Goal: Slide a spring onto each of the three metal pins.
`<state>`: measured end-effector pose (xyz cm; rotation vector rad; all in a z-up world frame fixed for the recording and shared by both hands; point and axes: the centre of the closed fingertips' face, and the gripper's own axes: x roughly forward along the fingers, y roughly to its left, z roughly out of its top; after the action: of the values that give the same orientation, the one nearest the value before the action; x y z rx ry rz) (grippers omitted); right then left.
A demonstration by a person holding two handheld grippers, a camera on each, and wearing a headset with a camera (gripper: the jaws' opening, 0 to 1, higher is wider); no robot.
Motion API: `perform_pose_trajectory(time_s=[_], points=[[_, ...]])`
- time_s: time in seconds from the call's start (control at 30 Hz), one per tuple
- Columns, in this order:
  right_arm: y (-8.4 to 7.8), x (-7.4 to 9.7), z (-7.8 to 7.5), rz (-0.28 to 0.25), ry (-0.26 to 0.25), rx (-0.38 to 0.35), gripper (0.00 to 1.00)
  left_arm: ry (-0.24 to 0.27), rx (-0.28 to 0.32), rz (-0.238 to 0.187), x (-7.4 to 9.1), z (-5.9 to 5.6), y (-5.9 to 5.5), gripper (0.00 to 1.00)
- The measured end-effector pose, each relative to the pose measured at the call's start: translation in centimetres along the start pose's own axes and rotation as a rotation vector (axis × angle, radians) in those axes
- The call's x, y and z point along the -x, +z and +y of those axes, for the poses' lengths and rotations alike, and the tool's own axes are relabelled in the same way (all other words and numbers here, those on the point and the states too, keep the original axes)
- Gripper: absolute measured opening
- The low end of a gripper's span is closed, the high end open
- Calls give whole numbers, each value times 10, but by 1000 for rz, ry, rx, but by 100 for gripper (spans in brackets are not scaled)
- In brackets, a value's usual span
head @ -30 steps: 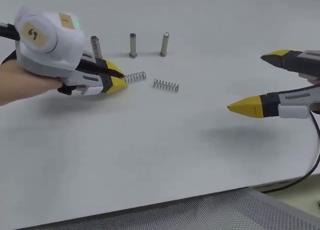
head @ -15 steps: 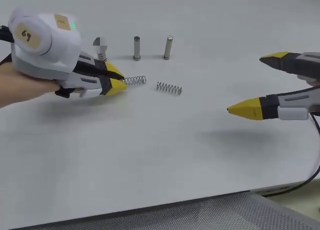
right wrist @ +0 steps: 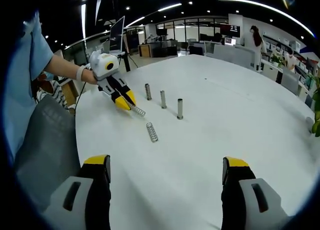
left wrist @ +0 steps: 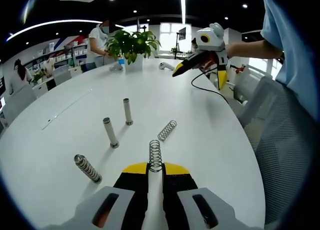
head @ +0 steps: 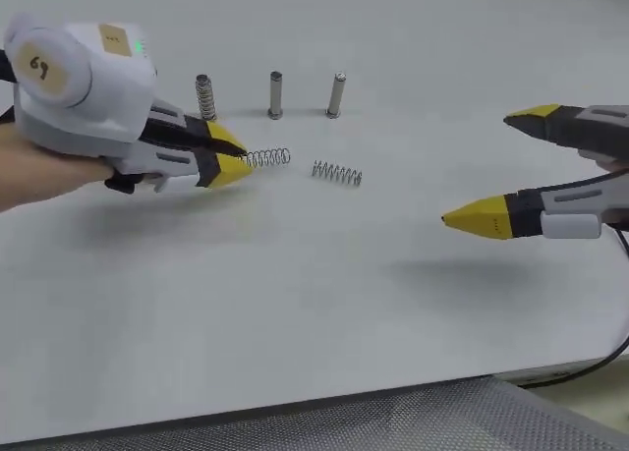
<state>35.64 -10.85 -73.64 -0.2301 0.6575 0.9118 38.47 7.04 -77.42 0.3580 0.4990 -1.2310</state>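
Three metal pins stand in a row on the white table. The left pin (head: 204, 97) (left wrist: 87, 168) carries a spring. The middle pin (head: 275, 94) (left wrist: 110, 133) and the right pin (head: 337, 94) (left wrist: 128, 111) are bare. My left gripper (head: 236, 162) (left wrist: 155, 167) is shut on one end of a second spring (head: 266, 158) (left wrist: 155, 155), which sticks out ahead of the tips, just in front of the pins. A third spring (head: 337, 173) (left wrist: 167, 130) (right wrist: 151, 132) lies loose on the table. My right gripper (head: 482, 169) (right wrist: 166, 165) hangs open well off to the right, holding nothing.
The table's rounded front edge (head: 295, 407) runs below, with a mesh chair back (head: 472, 422) beyond it. A cable (head: 614, 323) trails from the right gripper. A potted plant (left wrist: 131, 44) stands at the table's far end.
The head view has shifted a little. The left gripper, still shut on the spring, has drawn slightly left relative to the pins. The right gripper has barely moved.
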Motion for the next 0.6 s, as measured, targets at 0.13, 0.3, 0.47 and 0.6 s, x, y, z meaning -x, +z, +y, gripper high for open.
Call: perform_pose_trajectory(time_s=[0.13, 0.3, 0.47, 0.6], points=[[7, -2, 5, 0, 19, 26, 92, 3, -4, -18, 5, -5, 7, 1], [15, -4, 10, -5, 45, 57, 91, 8, -12, -46, 14, -14, 18, 1], [23, -10, 21, -8, 80, 87, 91, 12, -15, -66, 22, -23, 24, 1], [28, -16, 33, -3, 116, 118, 90, 9, -17, -75, 27, -32, 27, 1]])
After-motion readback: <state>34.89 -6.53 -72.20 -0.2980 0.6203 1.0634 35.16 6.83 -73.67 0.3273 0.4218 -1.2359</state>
